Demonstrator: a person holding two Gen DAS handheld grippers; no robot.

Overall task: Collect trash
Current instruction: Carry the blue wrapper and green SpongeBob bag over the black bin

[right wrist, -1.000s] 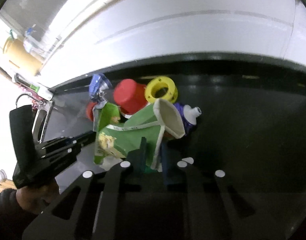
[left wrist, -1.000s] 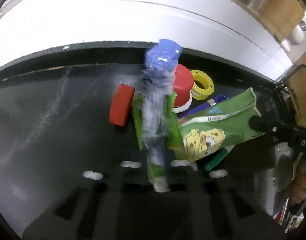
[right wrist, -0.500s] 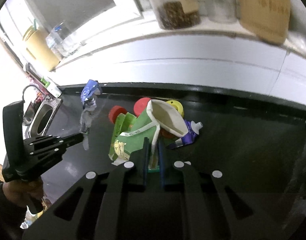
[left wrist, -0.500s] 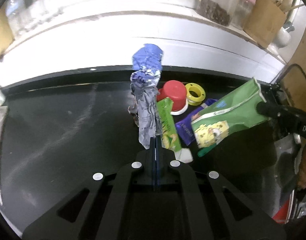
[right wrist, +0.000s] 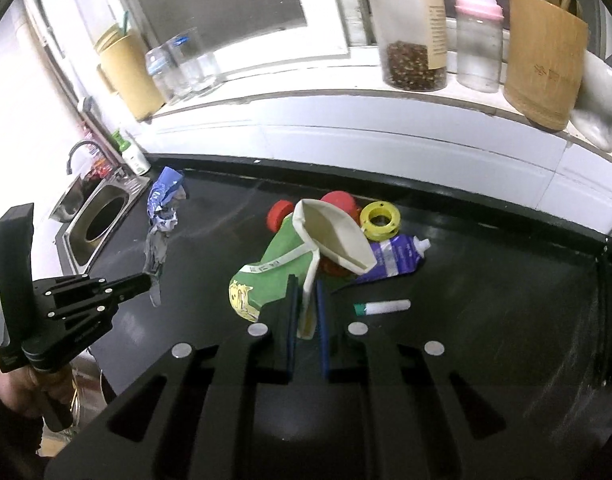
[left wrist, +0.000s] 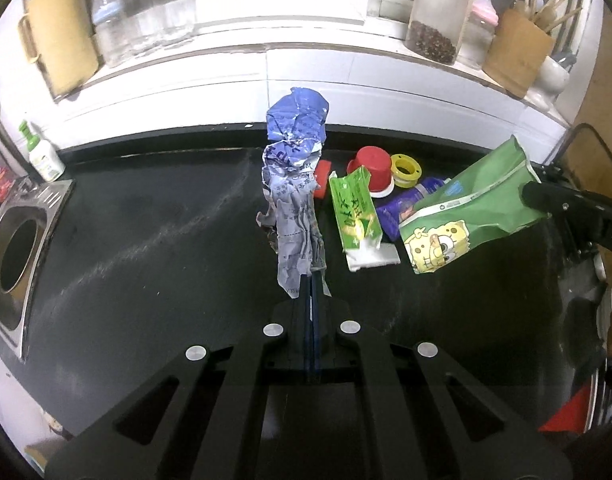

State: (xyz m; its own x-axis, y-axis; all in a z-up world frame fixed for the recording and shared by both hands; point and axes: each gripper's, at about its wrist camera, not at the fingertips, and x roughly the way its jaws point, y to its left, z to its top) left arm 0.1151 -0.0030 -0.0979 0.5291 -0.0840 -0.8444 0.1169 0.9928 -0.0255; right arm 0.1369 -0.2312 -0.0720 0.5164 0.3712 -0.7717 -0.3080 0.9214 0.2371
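Observation:
My left gripper (left wrist: 313, 280) is shut on a crumpled blue and silver wrapper (left wrist: 294, 196) and holds it up above the black counter; it also shows in the right wrist view (right wrist: 162, 216). My right gripper (right wrist: 306, 300) is shut on an open green snack bag (right wrist: 302, 264) with a yellow cartoon face, lifted off the counter; the bag also shows in the left wrist view (left wrist: 469, 216). On the counter lie a green and white wrapper (left wrist: 355, 220), a purple tube (right wrist: 393, 256), a red cup (left wrist: 371, 168), a yellow ring (right wrist: 377, 220), a red lid (right wrist: 278, 214) and a small white and green stick (right wrist: 381, 307).
A steel sink (left wrist: 14, 256) is set in the counter at the left, with a soap bottle (left wrist: 44, 156) behind it. A white ledge at the back holds jars (right wrist: 409, 28), a baby bottle (right wrist: 477, 40), glasses and a wooden utensil holder (right wrist: 545, 48).
Both grippers have lifted up and back from the pile, each with its piece of trash. The wrapper and the green bag now hang clear of the counter.

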